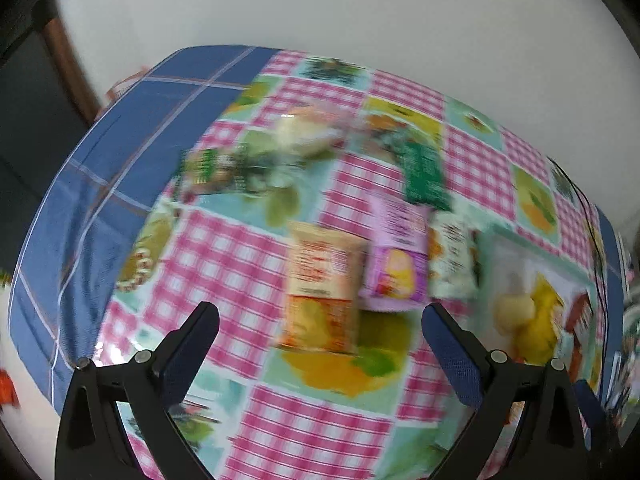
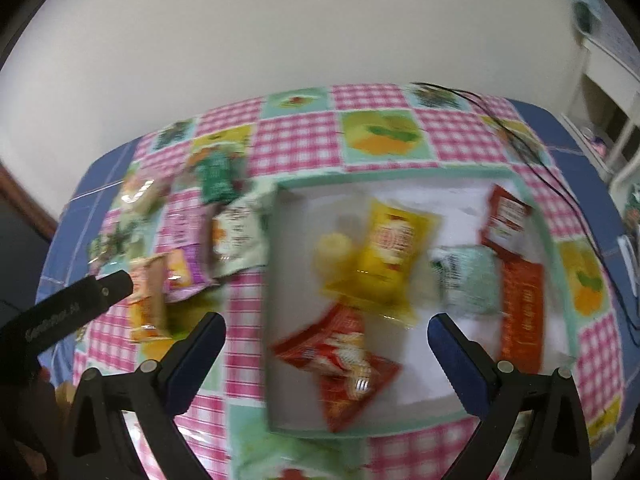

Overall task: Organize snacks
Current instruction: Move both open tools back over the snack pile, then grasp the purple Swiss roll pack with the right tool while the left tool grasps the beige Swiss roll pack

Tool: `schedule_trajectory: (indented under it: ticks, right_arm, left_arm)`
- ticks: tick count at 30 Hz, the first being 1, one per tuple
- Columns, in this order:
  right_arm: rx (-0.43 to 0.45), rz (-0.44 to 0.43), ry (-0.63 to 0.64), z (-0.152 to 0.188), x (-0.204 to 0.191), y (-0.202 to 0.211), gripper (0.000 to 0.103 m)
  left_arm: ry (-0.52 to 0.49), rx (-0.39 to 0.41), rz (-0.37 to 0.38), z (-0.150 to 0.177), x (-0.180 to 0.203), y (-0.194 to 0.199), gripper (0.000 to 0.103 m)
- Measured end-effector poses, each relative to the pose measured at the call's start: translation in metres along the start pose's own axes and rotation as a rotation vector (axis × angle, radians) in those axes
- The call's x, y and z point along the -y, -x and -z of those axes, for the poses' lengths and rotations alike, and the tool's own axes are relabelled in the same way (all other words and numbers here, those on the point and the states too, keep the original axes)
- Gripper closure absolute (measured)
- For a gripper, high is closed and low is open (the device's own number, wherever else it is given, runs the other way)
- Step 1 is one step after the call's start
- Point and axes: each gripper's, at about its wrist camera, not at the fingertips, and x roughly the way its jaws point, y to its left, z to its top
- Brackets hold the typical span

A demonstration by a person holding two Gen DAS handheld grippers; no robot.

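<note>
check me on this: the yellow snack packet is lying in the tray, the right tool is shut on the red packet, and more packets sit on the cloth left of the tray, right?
One thing is off: the right tool is open and holds nothing; the red packet lies loose in the tray below it, as the right wrist view shows. The yellow snack packet is in the tray, and more packets sit on the cloth to its left.

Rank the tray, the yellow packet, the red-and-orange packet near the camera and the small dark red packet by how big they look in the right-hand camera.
1. tray
2. yellow packet and red-and-orange packet: alike, and the red one lies nearer, so unranked
3. dark red packet
</note>
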Motion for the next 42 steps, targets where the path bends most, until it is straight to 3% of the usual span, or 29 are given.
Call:
schedule_trajectory:
  ticks: [8, 18, 22, 31, 36, 38, 42]
  right_arm:
    - [0.036, -0.09, 0.083, -0.002, -0.053, -0.011, 0.001]
    - [0.026, -0.094, 0.126, -0.01, -0.086, -0.052, 0.002]
    - [0.016, -0.077, 0.147, -0.015, -0.093, -0.071, 0.014]
    - [0.01, -0.082, 0.204, -0.023, -0.119, -0.1, 0.027]
    - [0.009, -0.063, 0.224, -0.021, -0.126, -0.109, 0.043]
    - [0.007, -0.08, 0.23, -0.021, -0.128, -0.107, 0.058]
    - [-0.018, -0.083, 0.244, -0.016, -0.129, -0.105, 0.062]
  left_arm:
    - [0.102, -0.013, -0.009, -0.012, -0.051, -0.008, 0.002]
    - [0.11, -0.073, 0.011, -0.026, -0.056, -0.042, 0.002]
    - [0.113, -0.095, 0.009, -0.03, -0.058, -0.056, 0.002]
    - [0.139, -0.11, 0.021, -0.042, -0.068, -0.071, 0.002]
    - [0.137, -0.119, 0.037, -0.042, -0.065, -0.073, 0.002]
    - [0.125, -0.12, 0.044, -0.044, -0.061, -0.073, 0.002]
    - [0.093, -0.13, 0.07, -0.043, -0.048, -0.072, 0.002]
